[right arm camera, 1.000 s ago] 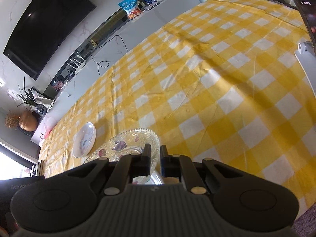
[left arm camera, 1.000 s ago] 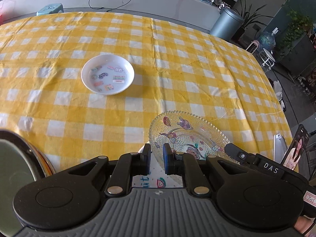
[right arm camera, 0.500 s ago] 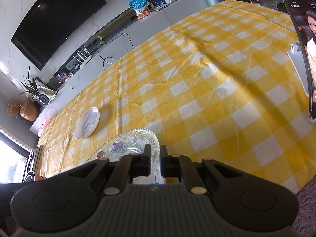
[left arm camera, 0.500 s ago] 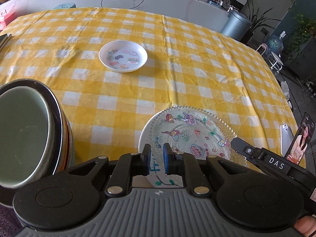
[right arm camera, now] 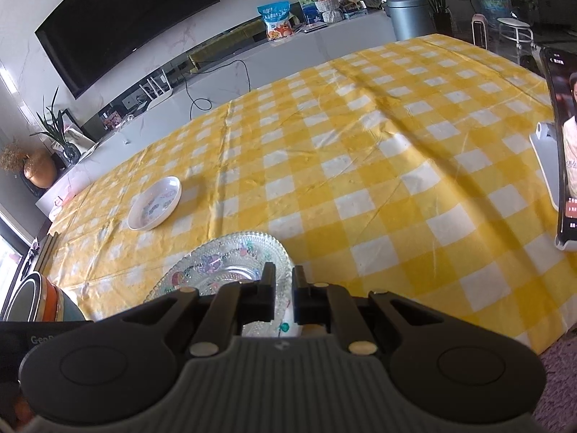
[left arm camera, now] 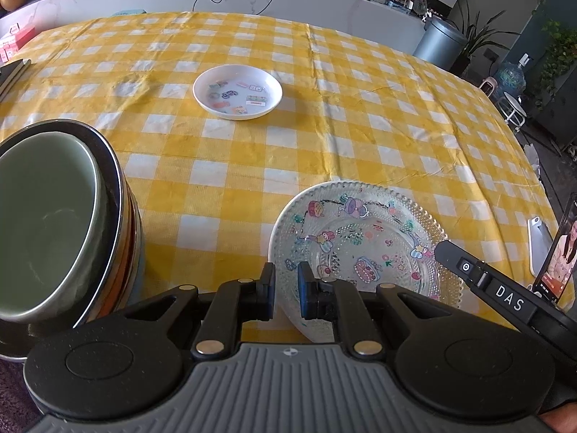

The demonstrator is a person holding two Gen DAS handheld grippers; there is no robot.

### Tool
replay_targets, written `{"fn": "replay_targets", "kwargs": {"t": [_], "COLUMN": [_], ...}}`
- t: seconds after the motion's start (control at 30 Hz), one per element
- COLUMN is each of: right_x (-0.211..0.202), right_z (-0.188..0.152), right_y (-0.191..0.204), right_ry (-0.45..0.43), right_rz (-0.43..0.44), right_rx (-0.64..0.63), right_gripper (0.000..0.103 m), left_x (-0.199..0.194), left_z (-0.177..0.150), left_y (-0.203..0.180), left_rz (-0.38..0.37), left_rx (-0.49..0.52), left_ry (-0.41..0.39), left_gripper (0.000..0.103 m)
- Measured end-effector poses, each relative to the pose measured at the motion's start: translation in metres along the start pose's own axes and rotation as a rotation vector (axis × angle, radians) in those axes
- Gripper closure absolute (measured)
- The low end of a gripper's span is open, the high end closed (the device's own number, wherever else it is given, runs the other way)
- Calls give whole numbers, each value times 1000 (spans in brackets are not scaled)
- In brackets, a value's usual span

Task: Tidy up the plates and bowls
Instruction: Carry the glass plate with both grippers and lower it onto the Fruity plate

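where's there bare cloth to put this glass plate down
Widest bare stretch: the checked tablecloth right of the small white plate, running to the phone on its stand. Also bare between that plate and the glass plate. Crowded at the near left: the bowl stack sits beside the glass plate.

My left claw (left arm camera: 286, 290) covers the near rim of the glass plate (left arm camera: 364, 241), so I cannot tell if it grips it. The bowl stack (left arm camera: 54, 223) is cut by the left edge, and the phone (right arm camera: 562, 144) by the right edge.
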State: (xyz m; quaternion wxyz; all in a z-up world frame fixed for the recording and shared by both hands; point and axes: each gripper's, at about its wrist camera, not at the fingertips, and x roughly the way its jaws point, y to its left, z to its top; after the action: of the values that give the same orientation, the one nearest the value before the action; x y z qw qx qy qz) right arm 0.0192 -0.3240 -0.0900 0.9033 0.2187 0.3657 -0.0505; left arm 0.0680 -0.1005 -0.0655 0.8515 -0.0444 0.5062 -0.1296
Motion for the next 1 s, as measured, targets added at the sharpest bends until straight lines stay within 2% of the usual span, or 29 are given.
{"fn": "replay_targets", "kwargs": {"t": [1.0], "right_x": [12], "right_z": [-16], "right_y": [25], "right_ry": [-35], "right_rz": [-134], "right_rx": [-225], "right_gripper": [94], "left_x": [4], "left_z": [-8], "left_y": [-10], "left_rz": [43], "left_rx": [144], "left_ry": [-46], "left_gripper": [89]}}
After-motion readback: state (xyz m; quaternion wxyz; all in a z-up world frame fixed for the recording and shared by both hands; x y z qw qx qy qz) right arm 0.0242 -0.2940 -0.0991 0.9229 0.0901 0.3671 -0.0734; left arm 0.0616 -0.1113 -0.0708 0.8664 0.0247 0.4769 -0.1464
